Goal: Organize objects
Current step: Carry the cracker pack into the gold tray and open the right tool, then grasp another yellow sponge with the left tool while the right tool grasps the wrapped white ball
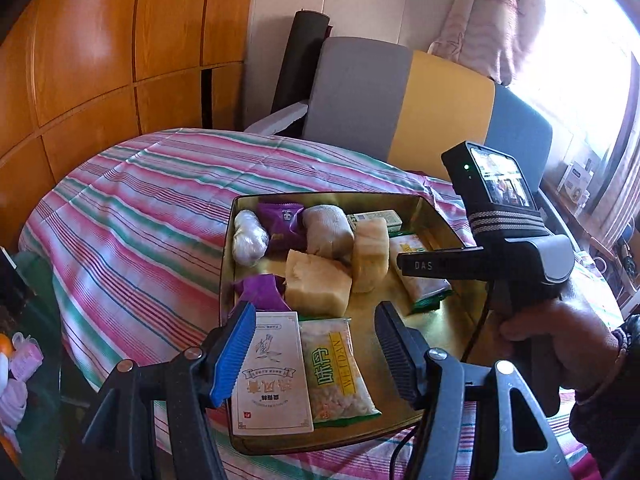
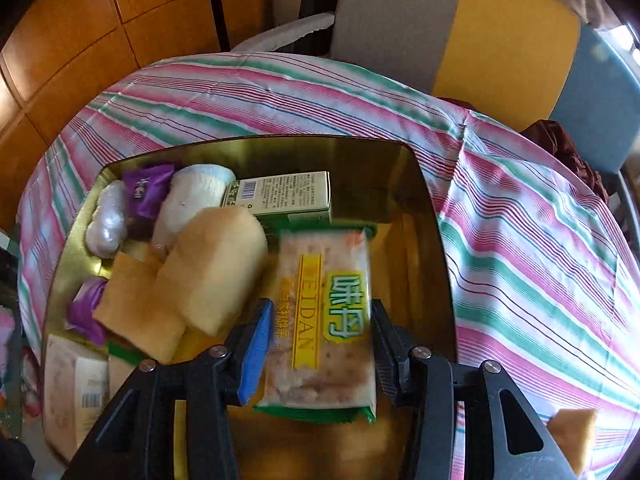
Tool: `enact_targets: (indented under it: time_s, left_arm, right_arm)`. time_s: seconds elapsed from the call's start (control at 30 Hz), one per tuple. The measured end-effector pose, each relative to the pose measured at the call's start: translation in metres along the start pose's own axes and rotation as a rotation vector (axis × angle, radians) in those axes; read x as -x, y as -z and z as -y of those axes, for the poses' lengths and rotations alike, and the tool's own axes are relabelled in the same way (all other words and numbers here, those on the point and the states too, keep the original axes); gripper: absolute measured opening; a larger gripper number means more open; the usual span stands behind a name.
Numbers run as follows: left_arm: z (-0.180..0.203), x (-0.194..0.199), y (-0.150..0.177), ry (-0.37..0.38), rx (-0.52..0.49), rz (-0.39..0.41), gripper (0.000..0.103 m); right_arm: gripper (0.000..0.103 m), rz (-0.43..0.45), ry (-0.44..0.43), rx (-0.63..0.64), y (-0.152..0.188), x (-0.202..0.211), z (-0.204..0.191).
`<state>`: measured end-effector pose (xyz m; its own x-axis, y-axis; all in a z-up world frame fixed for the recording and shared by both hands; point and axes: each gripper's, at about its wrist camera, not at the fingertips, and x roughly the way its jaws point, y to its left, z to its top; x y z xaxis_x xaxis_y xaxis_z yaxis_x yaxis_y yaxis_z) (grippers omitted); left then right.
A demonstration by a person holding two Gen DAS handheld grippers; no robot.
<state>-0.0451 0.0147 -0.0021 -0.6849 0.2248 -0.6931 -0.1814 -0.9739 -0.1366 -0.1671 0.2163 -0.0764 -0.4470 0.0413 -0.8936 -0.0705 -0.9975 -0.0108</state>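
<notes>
- Covering the table, a striped cloth point(image 2: 520, 216) carries everything; near its right edge a loose tan piece point(image 2: 572, 436) lies outside the tray, and it may be the next thing to gather, though that is only a judgement.
- On the cloth sits a gold metal tray point(image 2: 430, 248), already holding most of the snacks: 2 tan cake blocks, a white roll, purple wrappers and a green-and-white box point(image 2: 280, 194) at its far wall.
- In the tray's right half lies the WEIDAN cracker pack point(image 2: 324, 320), its long axis running straight away from the right gripper point(image 2: 318, 344), in line with the fingers.
- Either side of that pack stand the right gripper's 2 fingers, blue pad left, black pad right, close against its long edges; whether they press on it or have just let go I cannot tell.
- Nearer the tray's front-left corner, the left gripper point(image 1: 316, 344) hangs with its jaws wide apart above a second WEIDAN pack point(image 1: 340, 372) and a white box point(image 1: 272, 372), gripping neither.
- For the cracker pack the right gripper is plainly the nearer tool; the loose piece also lies on its side.
</notes>
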Motion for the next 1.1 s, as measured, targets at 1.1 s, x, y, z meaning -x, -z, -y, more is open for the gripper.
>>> enact_targets:
  time_s: [1.1]
  left_arm:
    - [0.069, 0.023, 0.01, 0.089, -0.177, 0.022, 0.063]
  right_arm:
    - [0.081, 0.259, 0.038, -0.346, 0.143, 0.153, 0.161]
